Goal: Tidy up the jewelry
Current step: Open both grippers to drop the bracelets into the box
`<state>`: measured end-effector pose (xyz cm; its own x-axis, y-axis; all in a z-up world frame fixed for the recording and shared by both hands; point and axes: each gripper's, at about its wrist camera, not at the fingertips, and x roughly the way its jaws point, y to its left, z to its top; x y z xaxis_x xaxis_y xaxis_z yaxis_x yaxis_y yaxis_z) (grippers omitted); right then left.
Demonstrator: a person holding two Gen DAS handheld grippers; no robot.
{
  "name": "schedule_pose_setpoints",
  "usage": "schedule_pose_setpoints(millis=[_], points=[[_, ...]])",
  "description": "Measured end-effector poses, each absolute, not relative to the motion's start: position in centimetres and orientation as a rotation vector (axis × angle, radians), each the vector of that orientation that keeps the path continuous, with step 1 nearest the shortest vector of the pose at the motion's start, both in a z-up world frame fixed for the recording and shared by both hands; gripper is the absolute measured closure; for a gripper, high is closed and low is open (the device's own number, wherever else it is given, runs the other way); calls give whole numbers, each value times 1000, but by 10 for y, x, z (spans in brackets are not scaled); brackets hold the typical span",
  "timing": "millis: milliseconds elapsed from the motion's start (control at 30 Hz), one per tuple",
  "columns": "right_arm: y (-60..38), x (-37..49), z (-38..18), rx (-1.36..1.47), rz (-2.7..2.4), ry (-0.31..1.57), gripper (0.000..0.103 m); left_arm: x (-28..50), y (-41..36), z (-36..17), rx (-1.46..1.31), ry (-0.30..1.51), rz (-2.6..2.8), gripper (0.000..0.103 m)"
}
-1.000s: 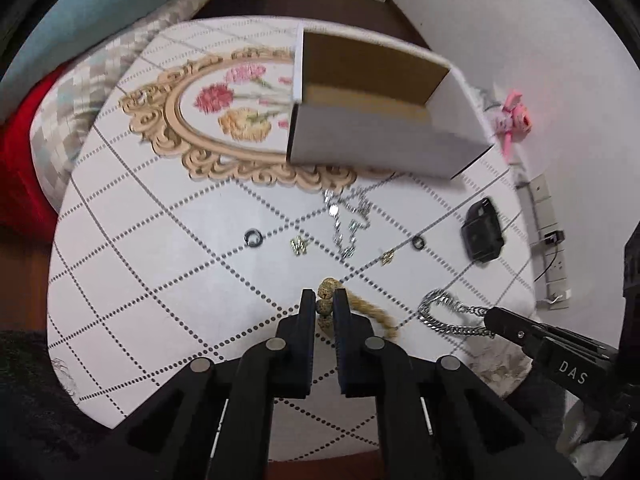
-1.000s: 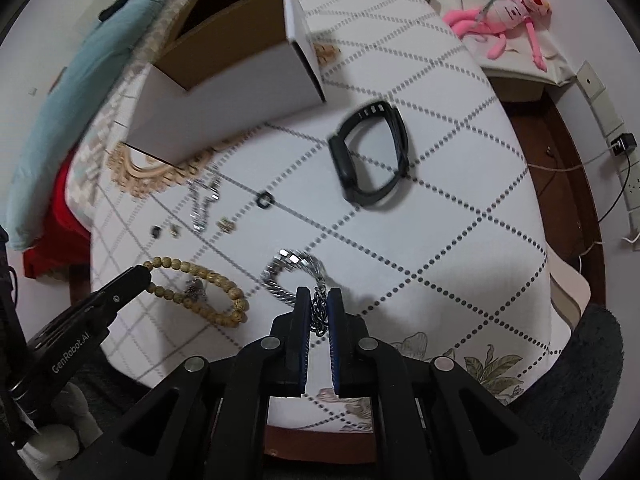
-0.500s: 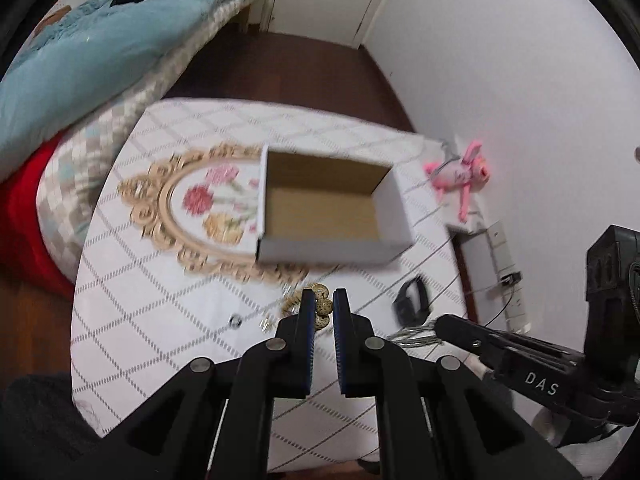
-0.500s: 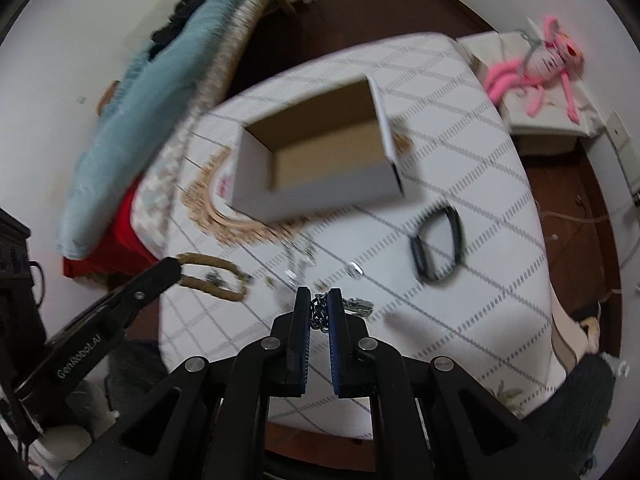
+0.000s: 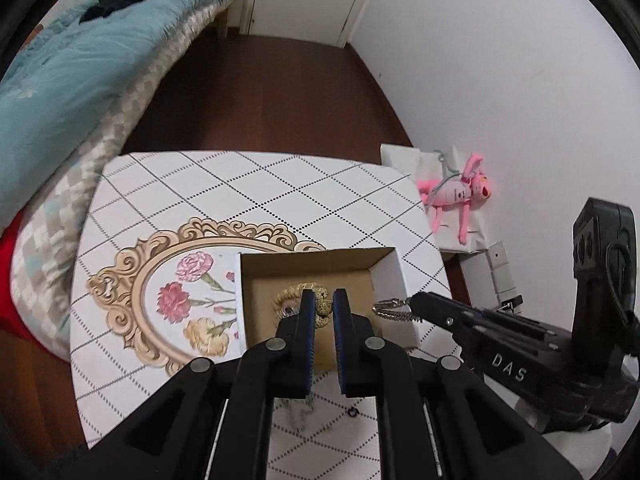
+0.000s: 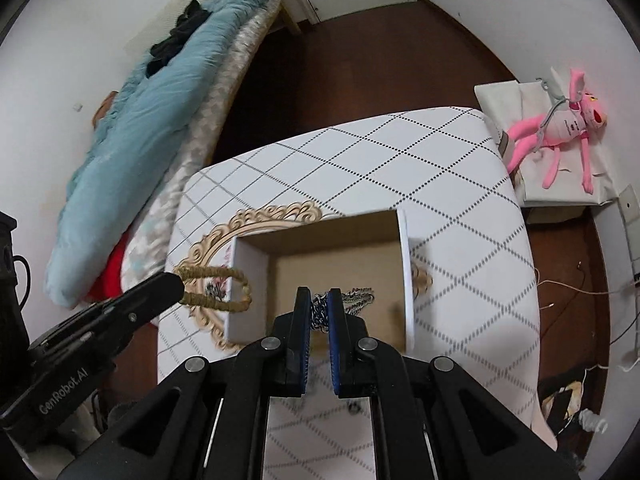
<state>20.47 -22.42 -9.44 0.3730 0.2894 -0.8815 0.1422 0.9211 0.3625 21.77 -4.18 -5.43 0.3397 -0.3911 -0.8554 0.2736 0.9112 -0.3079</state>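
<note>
My left gripper (image 5: pixel 322 304) is shut on a tan beaded bracelet (image 5: pixel 294 294) and holds it in the air over the open white cardboard box (image 5: pixel 390 266). From the right wrist view the bracelet (image 6: pixel 216 286) hangs at the box's left wall. My right gripper (image 6: pixel 319 308) is shut on a silver chain bracelet (image 6: pixel 356 295) and holds it over the box (image 6: pixel 406 264). In the left wrist view the chain (image 5: pixel 394 310) hangs at the box's right side.
The box stands on a white table (image 5: pixel 256 192) with a dotted diamond pattern and a gold floral frame print (image 5: pixel 160 292). Small jewelry pieces (image 5: pixel 352 413) lie on the table near me. A bed (image 5: pixel 80 64) is left; a pink plush (image 5: pixel 456 192) right.
Both grippers lifted their bracelets off the table and carried them forward. They now hang over the box.
</note>
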Motion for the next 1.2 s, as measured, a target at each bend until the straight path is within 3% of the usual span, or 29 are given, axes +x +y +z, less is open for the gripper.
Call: schedule_pose_setpoints(millis=[200, 233, 267, 300, 333, 367, 400, 433, 500, 567, 633, 933, 1200], points=[[-225, 241, -127, 384, 105, 1312, 93, 245, -50, -77, -28, 1208, -336, 92], [-225, 242, -132, 371, 102, 1328, 93, 248, -50, -79, -17, 1217, -322, 87], [-225, 242, -135, 356, 96, 1338, 91, 248, -49, -82, -6, 1220, -301, 75], [-225, 242, -138, 337, 82, 1342, 76, 249, -48, -84, 5, 1218, -281, 66], [-225, 241, -139, 305, 62, 1346, 53, 248, -47, -85, 26, 1210, -247, 43], [-225, 238, -140, 288, 50, 1341, 43, 246, -45, -86, 50, 1193, -205, 28], [-225, 235, -141, 259, 32, 1335, 24, 243, -44, -87, 75, 1169, -169, 27], [-225, 232, -141, 227, 12, 1333, 14, 241, -43, -89, 93, 1150, -149, 27], [-224, 222, -142, 142, -48, 1318, 13, 235, -39, -94, 115, 1130, -105, 23], [-223, 214, -144, 75, -98, 1312, 8, 231, -35, -100, 109, 1126, -97, 0], [-224, 207, -148, 42, -126, 1299, 4, 226, -33, -106, 96, 1133, -109, 0], [-227, 188, -150, 27, -179, 1247, 3, 203, -32, -121, 129, 1129, -65, 0], [-227, 169, -125, 74, -176, 1192, 3, 178, -29, -101, 111, 1080, -43, 0]])
